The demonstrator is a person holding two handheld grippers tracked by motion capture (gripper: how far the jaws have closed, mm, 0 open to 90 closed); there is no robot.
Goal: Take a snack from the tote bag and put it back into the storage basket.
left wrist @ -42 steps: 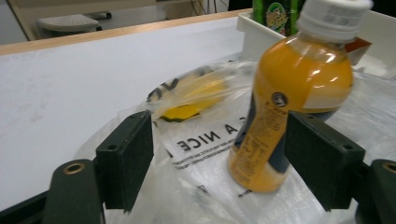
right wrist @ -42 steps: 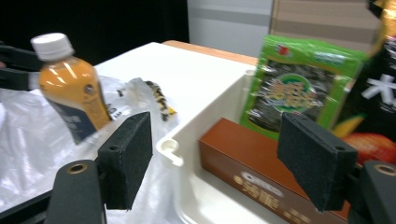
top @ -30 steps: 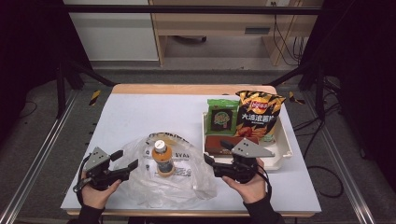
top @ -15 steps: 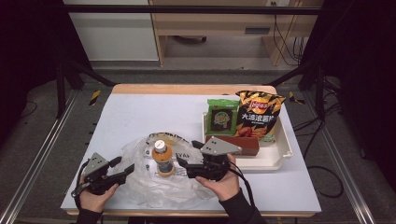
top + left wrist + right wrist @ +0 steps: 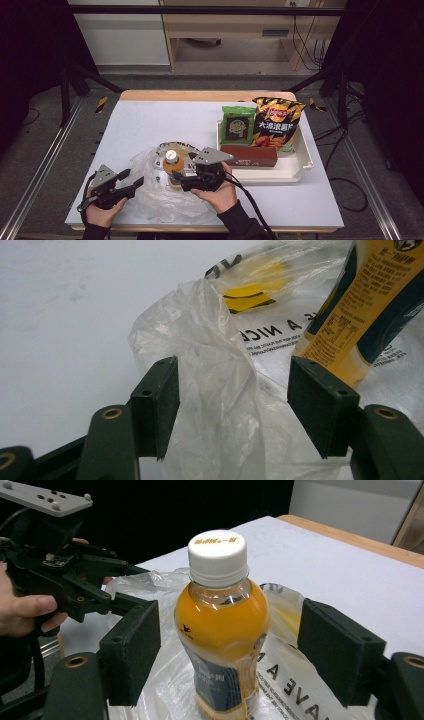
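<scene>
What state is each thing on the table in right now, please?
Bottle: upright on the bag, capped, between the right gripper's open pads, untouched.
Plastic bag: crumpled, a fold between the left gripper's pads.
Left gripper: jaws just closing, not yet pinching.
Right gripper: open.
Chip bag: sealed, upright in tray.

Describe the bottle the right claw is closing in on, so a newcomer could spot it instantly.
On the white table, look to the near edge, where a crumpled clear plastic bag lies left of the white tray. Standing upright on that bag is a small orange juice bottle, the only thing with a white screw cap and a yellow and dark blue label.
</scene>
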